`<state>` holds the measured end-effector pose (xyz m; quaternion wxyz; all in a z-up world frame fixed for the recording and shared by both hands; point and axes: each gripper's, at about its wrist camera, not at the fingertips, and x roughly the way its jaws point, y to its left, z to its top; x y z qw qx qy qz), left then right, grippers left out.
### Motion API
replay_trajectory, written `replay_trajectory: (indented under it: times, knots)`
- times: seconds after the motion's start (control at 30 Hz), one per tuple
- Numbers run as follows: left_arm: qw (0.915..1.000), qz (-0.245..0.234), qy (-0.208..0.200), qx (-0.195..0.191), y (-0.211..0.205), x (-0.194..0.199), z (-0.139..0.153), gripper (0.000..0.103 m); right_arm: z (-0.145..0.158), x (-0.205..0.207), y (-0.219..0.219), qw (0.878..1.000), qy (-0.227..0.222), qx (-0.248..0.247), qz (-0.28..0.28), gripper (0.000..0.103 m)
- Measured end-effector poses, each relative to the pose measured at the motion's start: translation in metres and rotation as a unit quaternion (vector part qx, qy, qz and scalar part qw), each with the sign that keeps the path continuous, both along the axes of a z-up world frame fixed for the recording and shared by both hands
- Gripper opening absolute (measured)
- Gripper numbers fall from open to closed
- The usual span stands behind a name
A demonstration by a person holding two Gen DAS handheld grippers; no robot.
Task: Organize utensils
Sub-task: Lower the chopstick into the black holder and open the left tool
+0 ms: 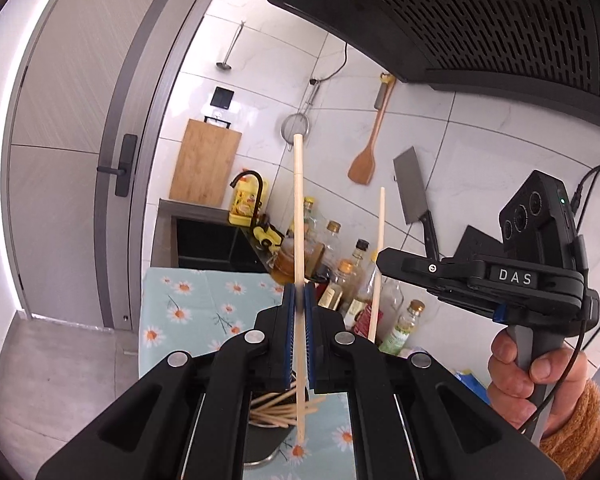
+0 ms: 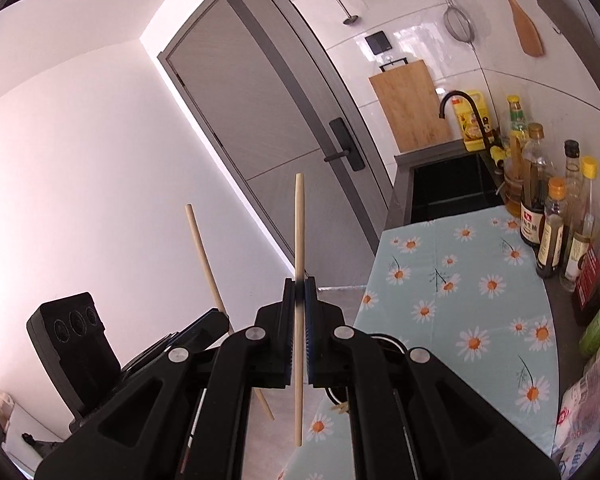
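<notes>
My left gripper (image 1: 299, 294) is shut on a pale wooden chopstick (image 1: 298, 208) held nearly upright, its lower end above a dark metal holder (image 1: 268, 436) full of several chopsticks. My right gripper (image 2: 299, 288) is shut on a second wooden chopstick (image 2: 299, 232), also upright. In the left wrist view the right gripper (image 1: 380, 262) sits to the right, holding its chopstick (image 1: 378, 248). In the right wrist view the left gripper (image 2: 220, 316) sits at the lower left with its chopstick (image 2: 204, 256) tilted.
A daisy-print cloth (image 2: 460, 280) covers the counter. Several oil and sauce bottles (image 2: 552, 216) line its far edge by a black sink (image 2: 448, 184). A cutting board (image 1: 206, 160), spatula (image 1: 366, 156), cleaver (image 1: 414, 188) and strainer (image 1: 294, 128) hang on the tiled wall. A range hood (image 1: 480, 16) is overhead.
</notes>
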<state>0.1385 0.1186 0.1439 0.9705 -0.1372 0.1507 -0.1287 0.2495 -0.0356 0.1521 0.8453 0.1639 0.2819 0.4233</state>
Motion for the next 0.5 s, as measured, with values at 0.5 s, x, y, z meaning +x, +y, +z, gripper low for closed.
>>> replay_trajectory:
  times: [0.5]
  knots:
    - [0.9984, -0.003, -0.054, 0.016, -0.005, 0.03, -0.042, 0.004, -0.043, 0.008, 0.024, 0.99, -0.132, -0.033, -0.037, 0.006]
